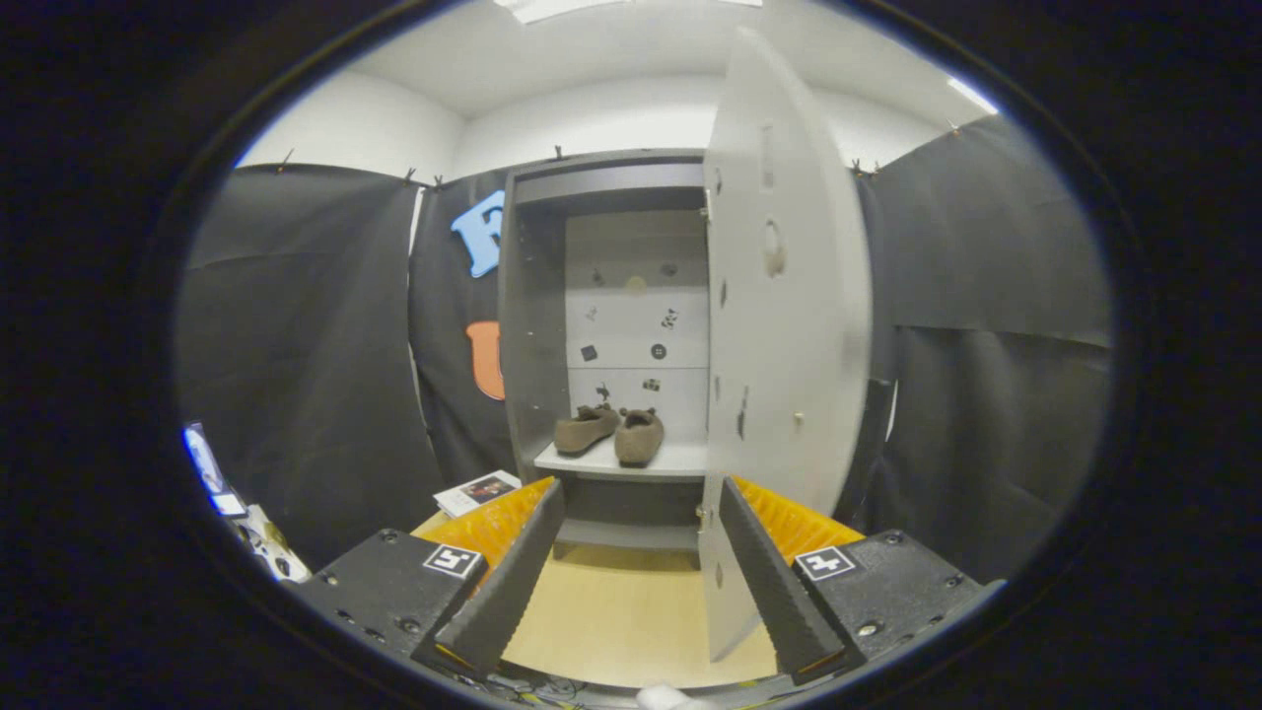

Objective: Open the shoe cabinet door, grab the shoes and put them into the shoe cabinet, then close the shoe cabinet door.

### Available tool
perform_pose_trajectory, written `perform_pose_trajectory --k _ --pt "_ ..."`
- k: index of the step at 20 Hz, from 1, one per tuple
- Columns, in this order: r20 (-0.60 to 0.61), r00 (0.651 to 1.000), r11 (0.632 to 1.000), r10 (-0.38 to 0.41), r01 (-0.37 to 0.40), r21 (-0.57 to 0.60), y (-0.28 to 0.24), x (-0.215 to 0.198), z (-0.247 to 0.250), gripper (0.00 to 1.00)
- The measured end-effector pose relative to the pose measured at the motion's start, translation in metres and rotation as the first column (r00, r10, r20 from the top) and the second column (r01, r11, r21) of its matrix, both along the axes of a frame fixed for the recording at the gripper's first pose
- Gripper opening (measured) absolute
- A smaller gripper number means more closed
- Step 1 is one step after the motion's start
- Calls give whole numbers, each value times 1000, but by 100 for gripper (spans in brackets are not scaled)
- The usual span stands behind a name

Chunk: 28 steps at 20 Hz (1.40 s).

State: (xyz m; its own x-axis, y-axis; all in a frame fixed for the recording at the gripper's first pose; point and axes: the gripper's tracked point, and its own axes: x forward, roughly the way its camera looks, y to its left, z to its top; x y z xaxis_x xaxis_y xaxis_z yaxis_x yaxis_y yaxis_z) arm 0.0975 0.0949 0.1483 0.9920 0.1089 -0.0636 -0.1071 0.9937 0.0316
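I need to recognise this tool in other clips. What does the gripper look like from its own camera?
The gripper has two long straight fingers with ribbed inner faces, standing apart with nothing between them. Each finger sits on a dark boxy block with screws, and each block carries a small square black-and-white marker. Ridged orange panels show behind the fingers.

One shoe cabinet (532, 325) stands with its one door (784, 276) swung wide. Two brown shoes (611, 432) sit side by side near the front edge of one shelf (680, 460). One booklet (477, 491) lies on the floor. One gripper (631, 582) has two fingers (508, 582) spread apart, holding nothing.
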Motion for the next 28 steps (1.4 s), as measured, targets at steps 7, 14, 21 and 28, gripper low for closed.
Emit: perform_pose_trajectory --k 7,14,21,28 --pt "2 998 998 -56 56 35 -104 -13 -1 100" --pt "-13 1000 998 17 -16 56 -171 32 -7 100" --pt "-14 980 979 200 -199 40 -165 69 -6 99" --pt "-18 972 972 234 -234 11 -133 59 -5 95"
